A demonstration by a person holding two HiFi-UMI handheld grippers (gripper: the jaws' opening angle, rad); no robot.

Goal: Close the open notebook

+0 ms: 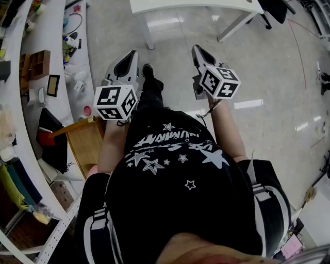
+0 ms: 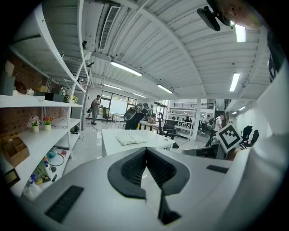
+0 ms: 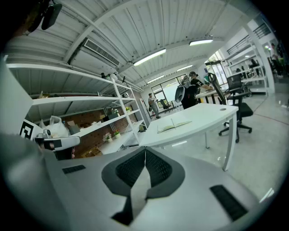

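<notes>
The open notebook [image 2: 130, 140] lies flat on a white table [image 2: 113, 149] some way ahead of me; it also shows in the right gripper view as the notebook [image 3: 174, 125] on that table [image 3: 205, 115]. In the head view only the table's near edge [image 1: 196, 6] shows and the notebook is out of sight. My left gripper [image 1: 133, 53] and right gripper [image 1: 196, 48] are held side by side in front of my body, well short of the table. The left gripper [image 2: 145, 149] is shut and empty. The right gripper [image 3: 145, 149] is also shut, holding nothing.
White shelving [image 1: 49, 31] with small items runs along my left, with a wooden box [image 1: 85, 144] beside my left arm. The table's legs [image 1: 234, 26] stand ahead. An office chair [image 3: 237, 110] is behind the table. People stand far off in the room [image 2: 95, 107].
</notes>
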